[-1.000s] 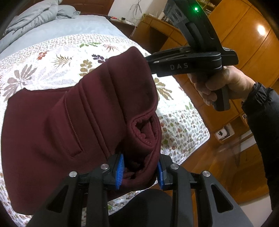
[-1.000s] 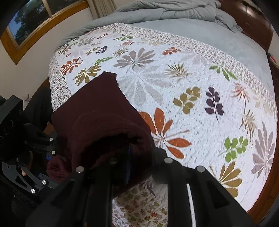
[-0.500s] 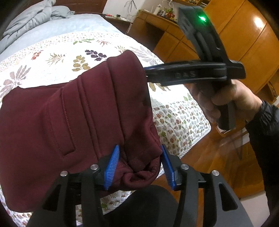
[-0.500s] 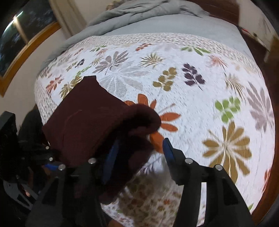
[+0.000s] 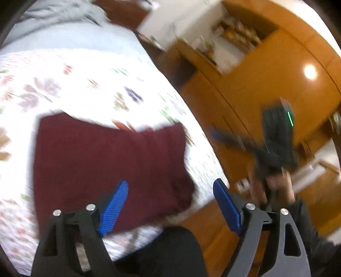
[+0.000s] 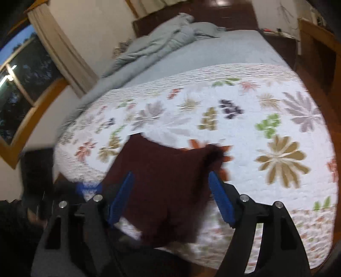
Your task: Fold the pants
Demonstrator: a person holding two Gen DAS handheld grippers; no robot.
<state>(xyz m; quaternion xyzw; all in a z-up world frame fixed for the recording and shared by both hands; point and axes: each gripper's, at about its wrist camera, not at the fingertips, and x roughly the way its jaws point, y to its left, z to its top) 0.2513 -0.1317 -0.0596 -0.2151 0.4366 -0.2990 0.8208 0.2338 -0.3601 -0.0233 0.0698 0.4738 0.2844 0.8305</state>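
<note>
The left tongs [image 5: 170,204] and the right tongs [image 6: 170,198] are both released and their jaws are opening, with no cloth pressed between the blue pads [image 5: 114,209]. The folded maroon pants [image 5: 106,162] lie flat on the flowered bedspread [image 6: 266,170], near the bed's foot edge. No writing is readable; the bedspread beyond is free.

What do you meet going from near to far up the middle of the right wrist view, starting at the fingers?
Right gripper → pants → leaf-print quilt → grey sheet → bunched grey duvet → dark headboard.
</note>
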